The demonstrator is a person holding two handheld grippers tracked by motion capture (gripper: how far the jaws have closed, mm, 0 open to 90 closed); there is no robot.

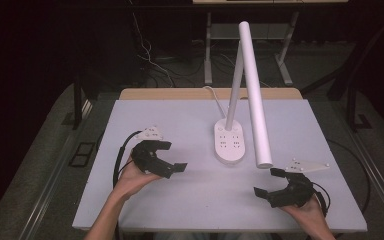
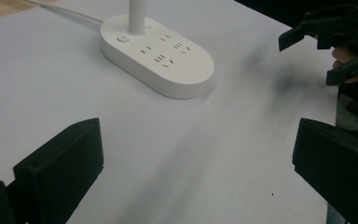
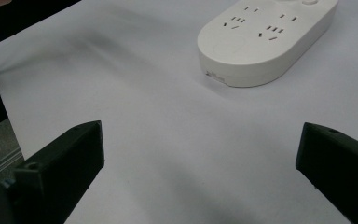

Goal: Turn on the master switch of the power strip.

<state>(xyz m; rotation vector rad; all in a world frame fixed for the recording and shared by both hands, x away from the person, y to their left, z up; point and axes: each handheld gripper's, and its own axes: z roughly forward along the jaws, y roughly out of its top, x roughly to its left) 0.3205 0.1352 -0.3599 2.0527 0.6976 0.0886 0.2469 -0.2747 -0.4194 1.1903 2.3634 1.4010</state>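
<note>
A white desk lamp stands mid-table: its oval base point(image 1: 229, 140) carries several sockets, a thin stem rises from it, and a long white light bar point(image 1: 254, 92) slants down to the right. The same base point(image 2: 161, 55) lies ahead in the left gripper view, and the base point(image 3: 260, 38) sits at the upper right of the right gripper view. My left gripper point(image 1: 172, 156) is open, left of the base, holding nothing. My right gripper point(image 1: 268, 182) is open too, near the front right, below the bar's tip. The right gripper point(image 2: 325, 56) also appears at the far right of the left gripper view.
The white table point(image 1: 180, 195) has bare surface between the two grippers. A white cable point(image 1: 215, 97) runs from the lamp base to the table's back edge. Desk legs and tangled cables point(image 1: 152, 62) stand on the dark floor behind.
</note>
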